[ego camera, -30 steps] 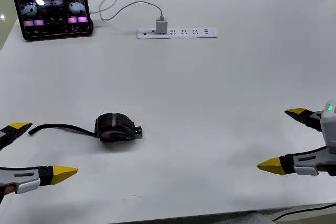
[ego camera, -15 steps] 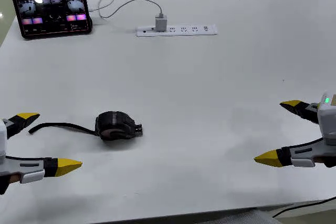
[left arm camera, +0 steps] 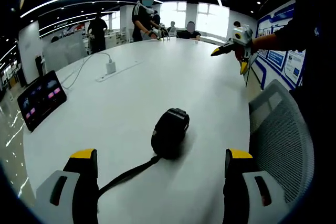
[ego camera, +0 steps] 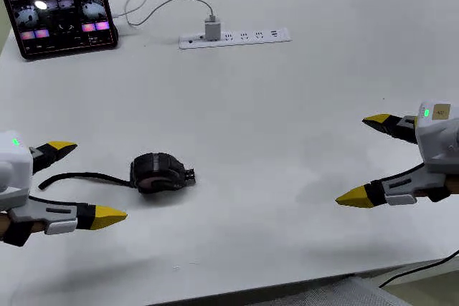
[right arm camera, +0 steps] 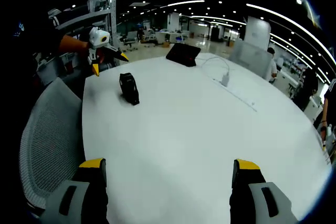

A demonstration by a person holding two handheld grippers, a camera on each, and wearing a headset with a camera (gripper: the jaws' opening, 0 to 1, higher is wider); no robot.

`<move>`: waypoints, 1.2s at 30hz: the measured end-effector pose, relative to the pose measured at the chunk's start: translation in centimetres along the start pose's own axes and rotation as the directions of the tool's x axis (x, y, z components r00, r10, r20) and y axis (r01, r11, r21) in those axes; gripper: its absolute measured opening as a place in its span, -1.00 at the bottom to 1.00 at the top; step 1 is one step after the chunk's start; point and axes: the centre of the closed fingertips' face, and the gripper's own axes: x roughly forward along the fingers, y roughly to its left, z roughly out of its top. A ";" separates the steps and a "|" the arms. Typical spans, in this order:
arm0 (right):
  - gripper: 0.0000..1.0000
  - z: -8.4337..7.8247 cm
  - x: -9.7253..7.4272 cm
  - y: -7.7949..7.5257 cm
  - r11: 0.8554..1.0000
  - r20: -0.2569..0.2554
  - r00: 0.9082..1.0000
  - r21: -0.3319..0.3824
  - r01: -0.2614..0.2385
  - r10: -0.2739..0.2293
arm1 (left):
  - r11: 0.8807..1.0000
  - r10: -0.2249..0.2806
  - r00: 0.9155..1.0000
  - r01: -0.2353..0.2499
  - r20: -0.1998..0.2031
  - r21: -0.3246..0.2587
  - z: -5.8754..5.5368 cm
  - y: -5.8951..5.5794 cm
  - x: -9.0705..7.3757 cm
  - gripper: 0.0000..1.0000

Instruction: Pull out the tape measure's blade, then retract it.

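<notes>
The tape measure [ego camera: 159, 173] lies on the table [ego camera: 287, 105] just before the spread left tongs [ego camera: 93, 180]; right tongs [ego camera: 356, 159] spread, well apart.

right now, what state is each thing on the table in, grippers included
tape measure: blade retracted, untouched
tablet: screen lit
charger: plugged into the power strip
left gripper: open, empty
right gripper: open, empty
</notes>
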 end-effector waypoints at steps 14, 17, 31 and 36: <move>0.98 1.9 2.6 0.6 0.998 -0.011 0.999 -0.043 -0.053 0.053 | 0.992 -0.062 0.995 0.069 -0.076 0.103 0.3 0.3 2.2 0.99; 0.98 2.7 3.4 0.8 0.996 -0.011 0.998 -0.060 -0.062 0.061 | 0.991 -0.080 0.992 0.089 -0.096 0.097 0.3 0.4 2.6 0.99; 0.98 5.5 8.2 1.4 0.979 -0.011 0.990 -0.145 -0.141 0.141 | 0.980 -0.128 0.982 0.147 -0.136 0.138 0.7 0.5 4.9 0.98; 0.98 6.7 9.4 1.7 0.970 -0.007 0.986 -0.175 -0.167 0.168 | 0.974 -0.131 0.982 0.153 -0.138 0.167 1.3 0.5 5.6 0.96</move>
